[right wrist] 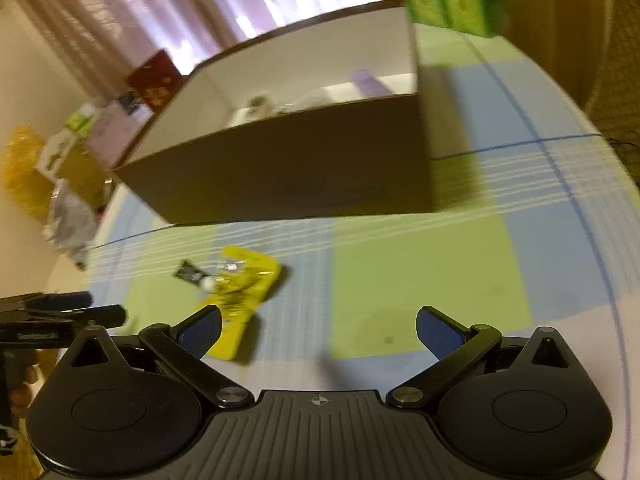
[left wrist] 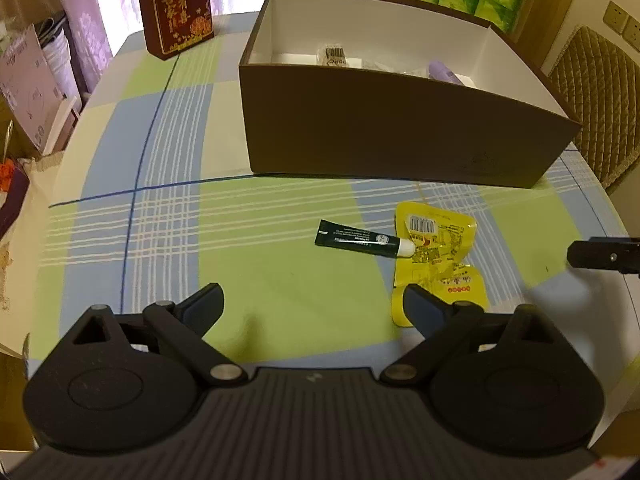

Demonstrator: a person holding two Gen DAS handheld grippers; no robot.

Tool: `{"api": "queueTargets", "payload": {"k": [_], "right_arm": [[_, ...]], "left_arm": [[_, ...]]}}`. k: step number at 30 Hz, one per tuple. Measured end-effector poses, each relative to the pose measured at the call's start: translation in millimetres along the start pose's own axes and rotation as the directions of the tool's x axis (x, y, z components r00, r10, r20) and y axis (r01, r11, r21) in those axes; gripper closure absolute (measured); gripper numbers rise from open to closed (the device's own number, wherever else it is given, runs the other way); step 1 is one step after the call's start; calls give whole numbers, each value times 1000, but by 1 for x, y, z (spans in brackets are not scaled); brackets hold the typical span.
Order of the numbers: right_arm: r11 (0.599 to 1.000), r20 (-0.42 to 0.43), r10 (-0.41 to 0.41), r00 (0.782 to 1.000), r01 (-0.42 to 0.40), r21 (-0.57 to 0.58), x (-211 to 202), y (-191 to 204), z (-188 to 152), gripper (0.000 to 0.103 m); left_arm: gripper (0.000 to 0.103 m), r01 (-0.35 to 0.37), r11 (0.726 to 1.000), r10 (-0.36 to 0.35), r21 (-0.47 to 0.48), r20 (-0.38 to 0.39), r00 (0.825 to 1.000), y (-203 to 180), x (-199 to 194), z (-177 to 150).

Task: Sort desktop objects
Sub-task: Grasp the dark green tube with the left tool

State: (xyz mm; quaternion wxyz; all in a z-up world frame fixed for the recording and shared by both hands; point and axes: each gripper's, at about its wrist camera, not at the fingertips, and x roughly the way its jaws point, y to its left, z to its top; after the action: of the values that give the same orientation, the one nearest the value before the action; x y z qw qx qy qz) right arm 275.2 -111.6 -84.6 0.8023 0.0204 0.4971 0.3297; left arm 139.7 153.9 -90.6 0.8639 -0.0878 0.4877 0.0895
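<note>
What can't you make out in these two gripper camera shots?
- Contents of the brown cardboard box: left wrist view, near wall hides all but some tops.
- Crinkled yellow foil packet: lower end behind the left gripper finger.
- Dark green tube: right wrist view, motion blur smears its print.

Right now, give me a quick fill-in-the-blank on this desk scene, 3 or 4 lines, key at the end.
1. The dark green tube has a ____ cap.
2. That cap end rests on the ____ packet.
3. The brown box has a ____ interior.
4. The fingers of the left gripper and the right gripper are ____ and hold nothing.

Missing words: white; yellow; white; open
</note>
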Motion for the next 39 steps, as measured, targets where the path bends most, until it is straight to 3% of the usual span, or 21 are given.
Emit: {"api": "queueTargets", "payload": {"k": [3, 10, 15, 20, 27, 30, 35, 37, 39], "right_arm": [[997, -5, -66, 998, 66, 29, -1, -12, -3, 2], [989, -20, -109, 994, 111, 94, -5, -35, -13, 2], [985, -21, -128, 992, 130, 117, -9, -40, -19, 2], [981, -18, -136, 991, 137, 140, -12, -46, -21, 2], [988, -30, -99, 995, 102, 114, 2, -37, -17, 2], [994, -33, -72, 997, 74, 76, 10, -26, -15, 2], [1000, -48, -27, 998, 27, 1, 26, 0, -11, 2], [1000, -51, -16, 999, 15, -20, 29, 8, -10, 2], [999, -52, -8, 999, 7, -34, 31, 13, -10, 2]], "left_arm": [[13, 2, 1000, -2, -30, -14, 1000, -1, 11, 6], [18, -10, 988, 5, -152, -28, 1000, -9, 48, 30], [35, -46, 983, 36, -179, -61, 998, -17, 78, 42], [39, -45, 995, 39, -95, -65, 997, -23, 84, 36], [66, -50, 999, 51, 16, -43, 998, -7, 68, 13], [70, -56, 997, 58, 48, -31, 998, 5, 59, 0], [71, -32, 995, 35, 93, -30, 999, 13, 56, -3], [70, -17, 987, 20, 160, -18, 1000, 7, 52, -1], [64, -26, 962, 27, 272, 1, 1000, -3, 49, -3]]}}
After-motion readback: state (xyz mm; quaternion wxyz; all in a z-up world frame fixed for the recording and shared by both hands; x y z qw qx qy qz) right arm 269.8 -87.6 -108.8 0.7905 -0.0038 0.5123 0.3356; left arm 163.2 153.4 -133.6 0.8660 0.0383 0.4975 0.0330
